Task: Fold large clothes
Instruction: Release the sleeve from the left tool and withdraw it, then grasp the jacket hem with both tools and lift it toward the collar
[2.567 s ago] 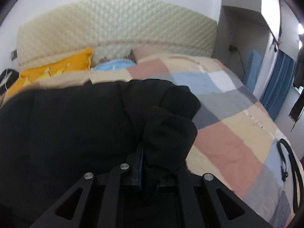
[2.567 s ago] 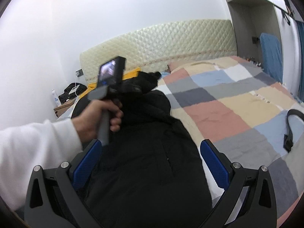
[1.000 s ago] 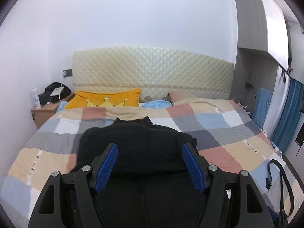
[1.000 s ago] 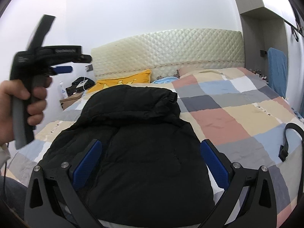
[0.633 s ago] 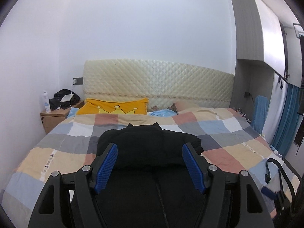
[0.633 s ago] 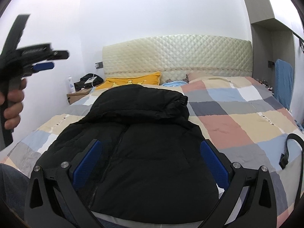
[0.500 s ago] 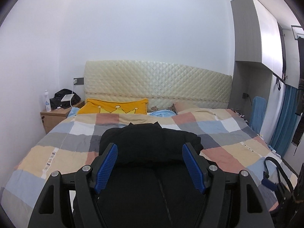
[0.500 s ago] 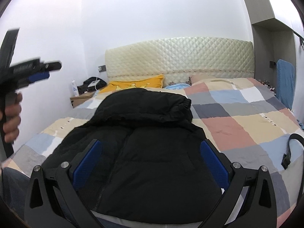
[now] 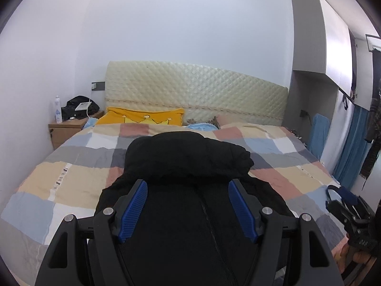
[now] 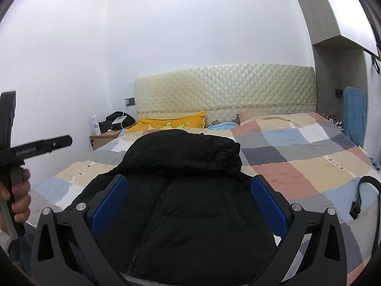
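On the checked quilt (image 10: 297, 166) lies a black puffer jacket (image 10: 181, 190), bulky top section folded down; left gripper (image 9: 188, 211) and right gripper (image 10: 188, 202) both spread wide, empty.

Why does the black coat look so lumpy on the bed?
The black coat is half folded: its hood is flopped back in a thick bunch at the top. A black strap also dangles at the bed's right edge.

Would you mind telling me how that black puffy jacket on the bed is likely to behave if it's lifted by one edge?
The jacket looks padded and soft, so it would probably droop rather than hold shape. Its folded-over top may well flop open. The smooth shell could slip between the fingers unless gripped firmly.
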`<state>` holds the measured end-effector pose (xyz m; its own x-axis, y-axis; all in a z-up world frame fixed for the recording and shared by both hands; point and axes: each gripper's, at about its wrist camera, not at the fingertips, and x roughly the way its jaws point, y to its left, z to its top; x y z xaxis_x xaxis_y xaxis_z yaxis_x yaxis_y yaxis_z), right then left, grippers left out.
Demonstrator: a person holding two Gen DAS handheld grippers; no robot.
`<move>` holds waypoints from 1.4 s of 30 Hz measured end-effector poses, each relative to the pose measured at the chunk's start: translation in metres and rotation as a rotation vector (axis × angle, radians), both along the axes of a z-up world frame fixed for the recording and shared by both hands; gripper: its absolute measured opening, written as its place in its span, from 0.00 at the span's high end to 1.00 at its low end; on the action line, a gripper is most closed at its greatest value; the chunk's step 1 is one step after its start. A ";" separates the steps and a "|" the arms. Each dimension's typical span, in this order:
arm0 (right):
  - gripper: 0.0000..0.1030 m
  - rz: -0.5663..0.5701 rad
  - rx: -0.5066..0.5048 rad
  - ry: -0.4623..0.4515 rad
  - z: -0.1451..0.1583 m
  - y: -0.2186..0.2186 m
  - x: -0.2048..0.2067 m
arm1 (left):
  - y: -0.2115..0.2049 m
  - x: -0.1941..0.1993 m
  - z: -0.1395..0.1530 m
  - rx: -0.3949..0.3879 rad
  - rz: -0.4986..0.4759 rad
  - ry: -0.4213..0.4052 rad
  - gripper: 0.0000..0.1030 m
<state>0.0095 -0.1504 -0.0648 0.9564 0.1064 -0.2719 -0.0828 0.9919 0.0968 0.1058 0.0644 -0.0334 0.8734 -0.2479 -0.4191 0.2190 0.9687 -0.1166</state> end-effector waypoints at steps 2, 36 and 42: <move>0.00 0.006 -0.010 0.008 -0.002 0.002 0.000 | -0.004 -0.005 -0.003 0.030 0.006 -0.022 0.32; 0.00 -0.069 -0.129 0.404 -0.031 -0.052 0.065 | 0.026 0.008 -0.065 -0.065 0.066 0.147 0.32; 0.01 -0.071 0.131 0.633 -0.076 -0.119 0.104 | 0.029 0.014 -0.070 -0.081 0.078 0.183 0.32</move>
